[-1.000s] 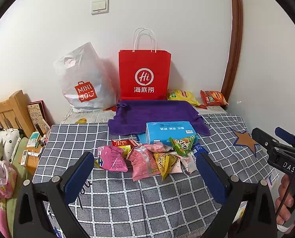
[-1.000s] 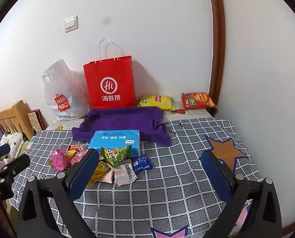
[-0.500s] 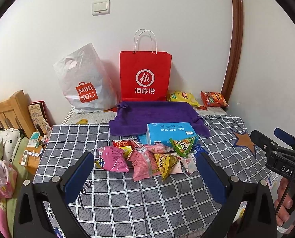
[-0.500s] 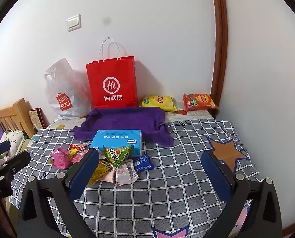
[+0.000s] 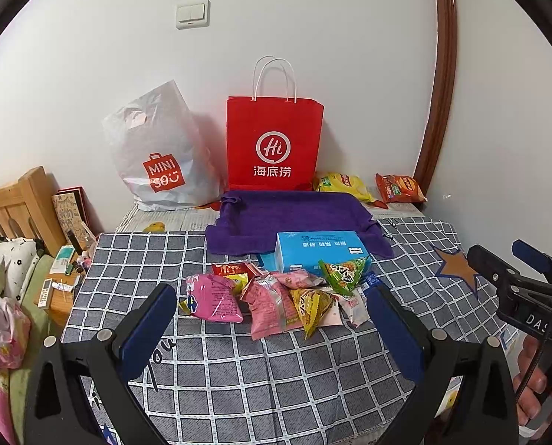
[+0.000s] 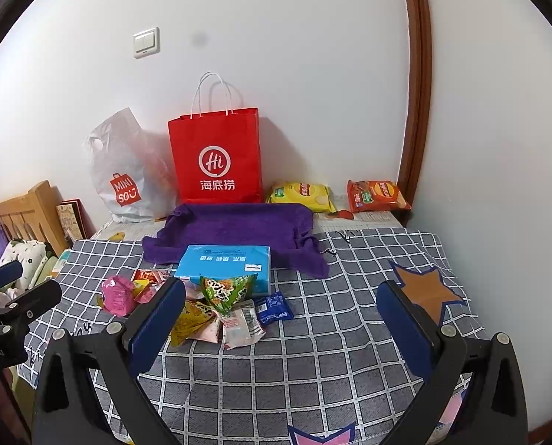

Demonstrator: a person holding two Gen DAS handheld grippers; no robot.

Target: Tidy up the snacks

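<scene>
Left wrist: I'm holding left gripper (image 5: 268, 324) over checked bench (image 5: 239, 378), jaws released, gripping nothing. Snacks (image 5: 276, 296) lying heaped just ahead, against blue box (image 5: 320, 250).

Right wrist: I'm holding right gripper (image 6: 281, 328) likewise, jaws released, empty. Snacks (image 6: 209, 304) sitting ahead-left; purple towel (image 6: 239, 230) behind box (image 6: 224, 263).

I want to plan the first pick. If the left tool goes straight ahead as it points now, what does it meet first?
Probably the snack pile: the pink striped packet lies nearest, centred ahead of the open left tool. Depth is unclear, so the yellow-green packet beside it could touch first.
</scene>
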